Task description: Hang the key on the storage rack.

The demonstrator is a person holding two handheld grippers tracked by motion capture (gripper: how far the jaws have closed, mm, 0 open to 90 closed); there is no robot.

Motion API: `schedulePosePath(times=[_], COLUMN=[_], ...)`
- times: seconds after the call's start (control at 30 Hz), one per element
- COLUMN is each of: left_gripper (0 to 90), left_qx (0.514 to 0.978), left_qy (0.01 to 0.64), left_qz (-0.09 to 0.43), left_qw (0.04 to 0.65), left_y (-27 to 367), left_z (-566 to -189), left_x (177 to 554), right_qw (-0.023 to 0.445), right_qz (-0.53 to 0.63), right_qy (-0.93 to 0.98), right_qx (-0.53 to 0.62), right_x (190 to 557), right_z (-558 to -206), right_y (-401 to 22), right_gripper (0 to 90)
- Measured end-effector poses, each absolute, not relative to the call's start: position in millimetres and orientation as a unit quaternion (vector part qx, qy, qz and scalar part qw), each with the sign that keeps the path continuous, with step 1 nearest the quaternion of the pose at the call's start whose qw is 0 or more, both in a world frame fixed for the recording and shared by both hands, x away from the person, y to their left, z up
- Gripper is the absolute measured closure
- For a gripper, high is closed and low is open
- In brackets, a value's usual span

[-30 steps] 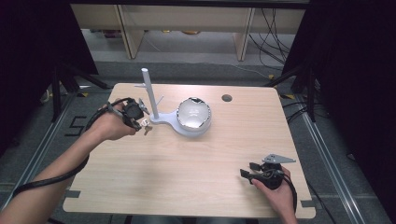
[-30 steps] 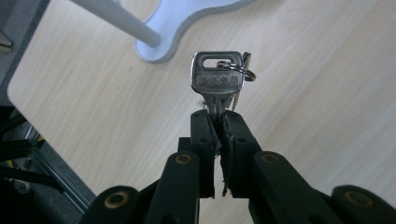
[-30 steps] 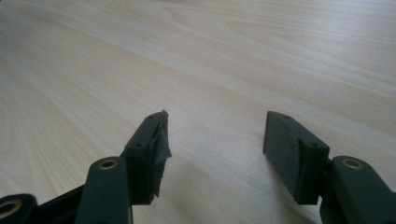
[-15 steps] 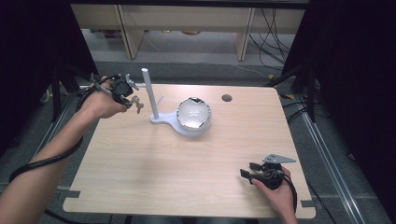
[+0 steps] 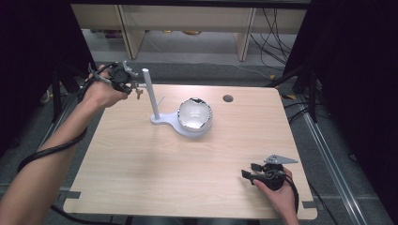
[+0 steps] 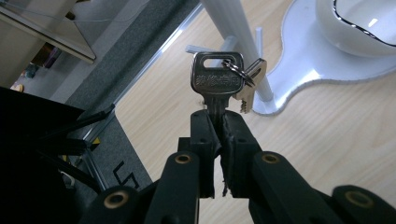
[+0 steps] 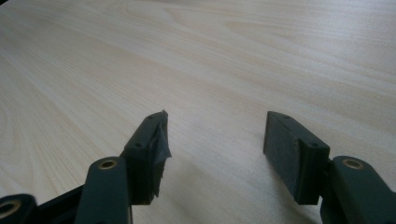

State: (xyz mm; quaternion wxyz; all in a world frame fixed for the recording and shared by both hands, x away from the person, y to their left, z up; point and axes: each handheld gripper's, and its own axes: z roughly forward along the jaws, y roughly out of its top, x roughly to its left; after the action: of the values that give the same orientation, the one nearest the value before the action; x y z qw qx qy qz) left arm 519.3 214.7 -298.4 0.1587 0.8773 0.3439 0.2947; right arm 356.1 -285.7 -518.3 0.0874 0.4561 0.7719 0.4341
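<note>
The left gripper (image 5: 133, 86) is held up by the far left corner of the bench (image 5: 141, 178), its jaws clamped tight on the blade of a silver key (image 6: 216, 79). In the left gripper view the key stands upright out of the jaws, head uppermost, with raised characters across the head. A small split ring (image 6: 236, 72) passes through the slot in the head, and a second, smaller key (image 6: 247, 91) hangs from the ring on the far side, tilted down. In the high view the keys (image 5: 139, 93) show as a small dangling shape just beside the white post (image 5: 150, 93), near it but apart from it. The post rises from a flat white base (image 5: 164, 121) that also carries a shiny bowl (image 5: 194, 115); a thin peg (image 5: 160, 100) slants up off the post low down. The right gripper (image 5: 248, 171) rests near the near right corner of the bench, well apart from the stand. In the right gripper view its jaws stand wide with bare wood between them. A dark round hole (image 5: 228, 98) sits in the bench beyond the bowl.
</note>
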Motion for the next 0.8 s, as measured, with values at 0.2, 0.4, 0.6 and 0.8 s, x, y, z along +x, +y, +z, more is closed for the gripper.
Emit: schedulePosePath(times=[0.2,0.4,0.6,0.8], left_gripper=[83.5,83.5,83.4,83.4], left_qx=[0.87,0.872,0.868,0.866], left_qy=[0.354,0.35,0.359,0.36], left_qz=[0.298,0.3,0.3,0.305], left_qw=[0.17,0.163,0.167,0.17], left_y=[217.6,220.1,224.2,229.5], left_z=[-302.0,-302.5,-307.4,-311.2], left_x=[525.6,525.7,527.6,527.1], right_qw=[0.086,0.088,0.079,0.087], right_qz=[0.436,0.435,0.434,0.435], right_qy=[0.771,0.771,0.767,0.771], right_qx=[0.457,0.456,0.466,0.457], right_x=[356.4,356.2,354.3,356.2], right_z=[-518.5,-518.5,-517.8,-518.4], right_y=[-286.1,-285.9,-284.2,-285.9], right_gripper=[41.0,41.1,41.0,41.0])
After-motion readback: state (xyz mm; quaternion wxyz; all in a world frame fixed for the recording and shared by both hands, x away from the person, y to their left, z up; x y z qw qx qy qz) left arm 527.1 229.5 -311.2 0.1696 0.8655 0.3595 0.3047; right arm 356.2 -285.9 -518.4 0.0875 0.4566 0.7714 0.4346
